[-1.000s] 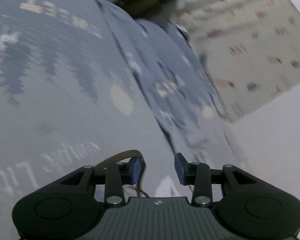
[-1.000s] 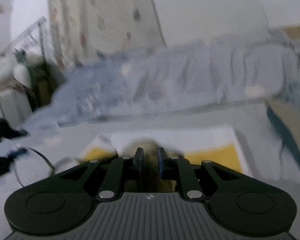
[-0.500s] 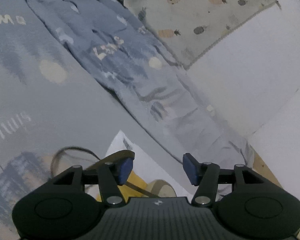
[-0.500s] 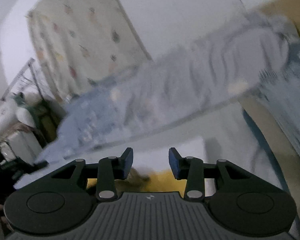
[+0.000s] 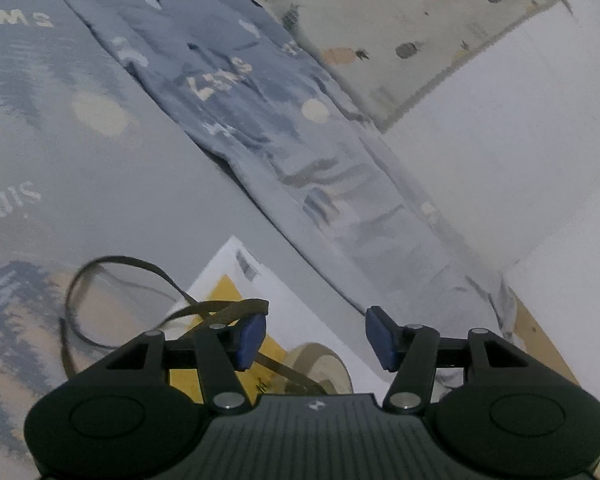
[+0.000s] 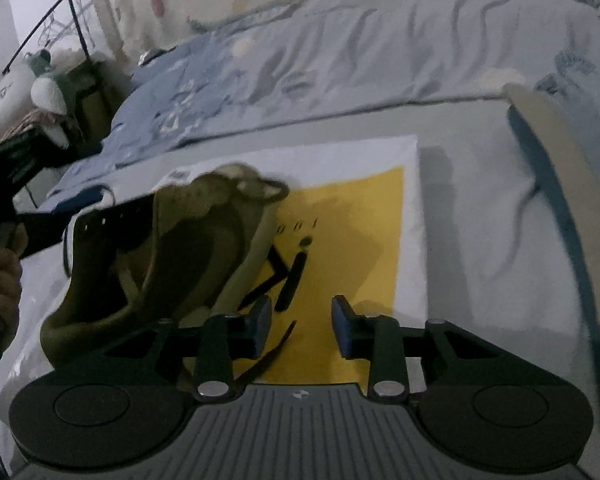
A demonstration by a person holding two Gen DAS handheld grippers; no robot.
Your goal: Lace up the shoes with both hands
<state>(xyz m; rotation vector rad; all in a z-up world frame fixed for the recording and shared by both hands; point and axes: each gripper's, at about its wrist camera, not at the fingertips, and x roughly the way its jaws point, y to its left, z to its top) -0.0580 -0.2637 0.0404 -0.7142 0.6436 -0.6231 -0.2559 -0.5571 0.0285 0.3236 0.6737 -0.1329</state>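
Olive-brown high-top suede shoe (image 6: 172,256): stands on a white-and-yellow printed paper sheet (image 6: 352,240) on the bed, just left of and ahead of the right claw (image 6: 300,328); that claw's jaws have just been closing yet stand apart, with only a flat brown lace end (image 6: 276,348) lying below the gap; left claw (image 5: 314,338) spread, nothing pinched, flat brown lace (image 5: 112,264) looping beside its left finger; writing on sheet unreadable; grey-blue rumpled cotton quilt (image 6: 340,64) along the bed's far edge.
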